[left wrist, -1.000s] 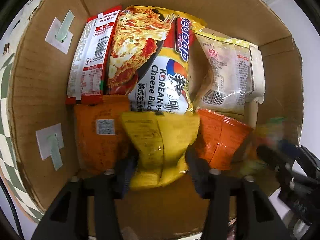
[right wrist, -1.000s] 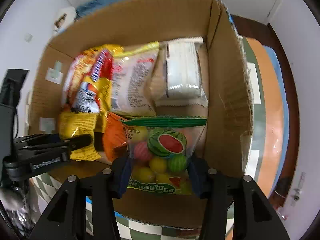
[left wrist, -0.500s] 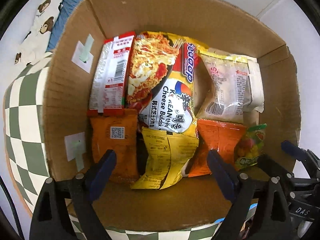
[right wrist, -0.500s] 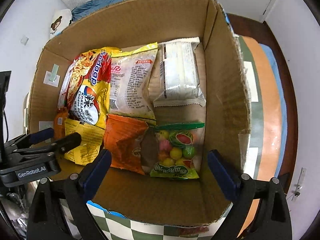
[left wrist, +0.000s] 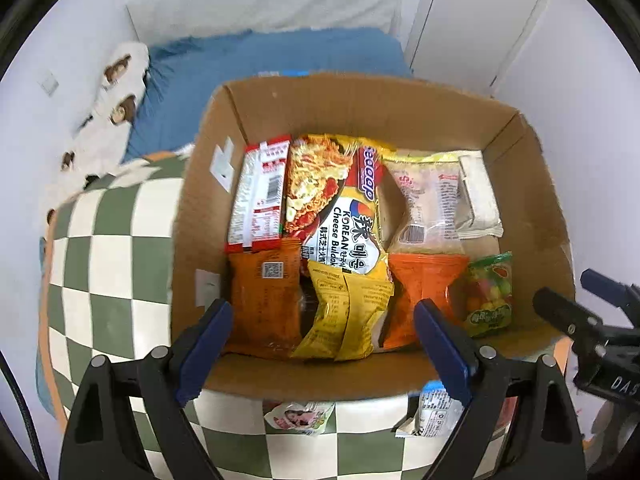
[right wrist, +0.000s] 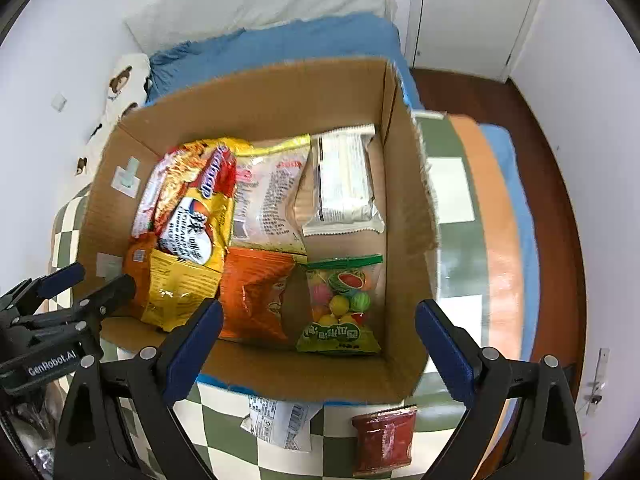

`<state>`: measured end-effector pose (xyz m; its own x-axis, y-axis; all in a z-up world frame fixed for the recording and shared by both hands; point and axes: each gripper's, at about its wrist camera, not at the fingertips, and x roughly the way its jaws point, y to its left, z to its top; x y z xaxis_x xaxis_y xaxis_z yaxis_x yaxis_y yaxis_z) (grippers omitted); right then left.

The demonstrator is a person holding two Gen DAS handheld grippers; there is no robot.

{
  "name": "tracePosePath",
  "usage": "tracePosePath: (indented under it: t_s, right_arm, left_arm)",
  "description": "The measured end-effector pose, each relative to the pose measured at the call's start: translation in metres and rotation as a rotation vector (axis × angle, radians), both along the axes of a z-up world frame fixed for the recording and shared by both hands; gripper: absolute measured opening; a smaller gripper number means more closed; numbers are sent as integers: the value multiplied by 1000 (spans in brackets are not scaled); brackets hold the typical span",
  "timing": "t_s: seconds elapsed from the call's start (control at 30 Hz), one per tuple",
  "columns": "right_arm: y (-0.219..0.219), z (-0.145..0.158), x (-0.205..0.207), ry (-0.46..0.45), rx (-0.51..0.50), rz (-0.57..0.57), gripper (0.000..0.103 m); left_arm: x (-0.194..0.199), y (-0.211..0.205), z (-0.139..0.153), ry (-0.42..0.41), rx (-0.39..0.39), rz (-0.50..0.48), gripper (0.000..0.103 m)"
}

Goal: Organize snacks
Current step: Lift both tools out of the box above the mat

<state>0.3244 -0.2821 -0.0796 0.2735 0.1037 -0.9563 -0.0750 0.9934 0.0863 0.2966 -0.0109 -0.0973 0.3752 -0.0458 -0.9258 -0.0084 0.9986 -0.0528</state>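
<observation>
— Both grippers have let go and lifted since a second ago: back then the left one pinched the yellow packet and the right one the fruit-candy bag; now each lies loose in the cardboard box (left wrist: pixel 400 112).

— Left wrist view first?

— The left gripper (left wrist: pixel 322 334) is spread wide at the bottom of the frame, nothing between its blue pads, above the box's near wall. The yellow packet (left wrist: pixel 344 312) leans at centre, between an orange packet (left wrist: pixel 266 300) on its left and another orange bag (left wrist: pixel 424 292) on its right. Behind it lies the Korean cheese noodle pack (left wrist: pixel 340 208), with a red-and-white pack (left wrist: pixel 260 196) to its left. The fruit-candy bag (left wrist: pixel 490 292) stands at the right. At the right edge the right gripper (left wrist: pixel 576 300) pokes in.

— And the right wrist view?

— The right gripper (right wrist: pixel 318 336) is also spread wide and empty, low in the frame. The fruit-candy bag (right wrist: pixel 344 304) sits just above it, touching the orange bag (right wrist: pixel 256 292). A white wrapped pack (right wrist: pixel 344 184) lies at the upper right of the box. Outside, on the checkered cloth (right wrist: pixel 452 200), a red packet (right wrist: pixel 384 440) lies at the bottom. The left gripper (right wrist: pixel 92 280) shows at the left edge, also open.
</observation>
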Motion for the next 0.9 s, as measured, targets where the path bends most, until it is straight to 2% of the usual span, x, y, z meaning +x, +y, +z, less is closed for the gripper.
tracePosePath:
  t_s: [0.33,0.7,0.9]
  right_arm:
    - [3,44,-50,-153,13,-3,99]
    - [-6,85,-101,-265,51,-29,99]
    - [-5,109,-126,-336,60,-32,98]
  left_arm:
    - [-43,-1,26,-127,18,-6,92]
    - [-96,2,68,-264,17,14,92]
    - [-115,3,90,-312,4,25,92]
